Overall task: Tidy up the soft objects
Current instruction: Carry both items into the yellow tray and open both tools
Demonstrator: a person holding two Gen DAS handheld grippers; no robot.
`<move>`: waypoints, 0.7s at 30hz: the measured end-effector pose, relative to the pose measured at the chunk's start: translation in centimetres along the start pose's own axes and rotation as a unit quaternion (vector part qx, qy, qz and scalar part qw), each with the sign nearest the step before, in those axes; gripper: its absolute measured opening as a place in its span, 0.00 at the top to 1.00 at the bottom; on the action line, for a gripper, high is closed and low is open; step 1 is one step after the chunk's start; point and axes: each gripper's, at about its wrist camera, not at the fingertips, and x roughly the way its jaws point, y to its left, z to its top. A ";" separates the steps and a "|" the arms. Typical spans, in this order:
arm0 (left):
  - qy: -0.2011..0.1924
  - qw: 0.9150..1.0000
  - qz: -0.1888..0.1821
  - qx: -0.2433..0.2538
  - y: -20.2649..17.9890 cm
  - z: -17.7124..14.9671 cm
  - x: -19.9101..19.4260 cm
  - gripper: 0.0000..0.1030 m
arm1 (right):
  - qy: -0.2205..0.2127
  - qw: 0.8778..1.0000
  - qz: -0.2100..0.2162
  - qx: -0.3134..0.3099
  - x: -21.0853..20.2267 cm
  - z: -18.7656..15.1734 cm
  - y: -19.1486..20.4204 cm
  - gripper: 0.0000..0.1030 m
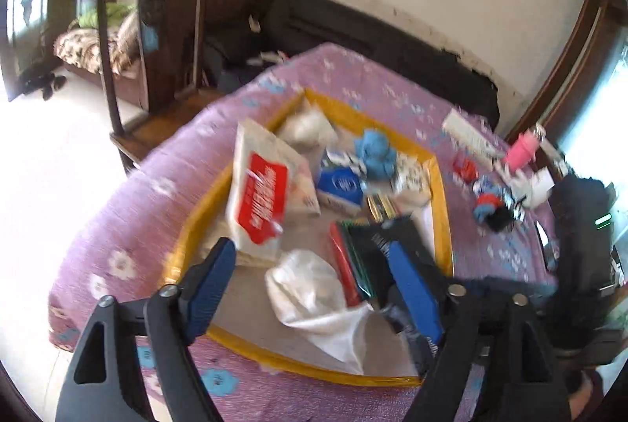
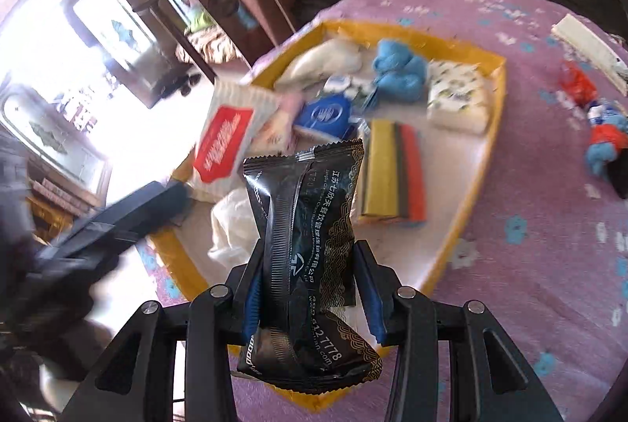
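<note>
While the left claw [image 1: 310,288] gapes, the right claw [image 2: 314,288] clasps a black packet [image 2: 310,249].

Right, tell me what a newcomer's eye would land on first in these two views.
First, the black foil packet clamped upright in the right gripper, filling the middle of the right wrist view. Next, the yellow-rimmed tray on the purple flowered bedspread, crowded with soft goods: a red-and-white tissue pack at its left, a blue plush toy at the back. The left gripper hangs open over a crumpled white bag.
</note>
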 end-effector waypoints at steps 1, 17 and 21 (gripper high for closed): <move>-0.008 1.000 -0.001 -0.002 0.3 0.1 -0.5 0.20 | 0.006 1.000 -0.008 -0.002 0.6 0.0 0.1 0.55; -0.043 0.998 0.045 0.023 0.1 -0.8 -2.6 0.19 | -0.055 0.994 -0.097 -0.022 -1.7 0.5 -0.3 0.28; -0.041 0.997 0.054 0.044 -1.6 -1.1 -2.8 0.18 | -0.088 0.990 -0.109 -0.015 -4.5 -0.6 -1.4 0.25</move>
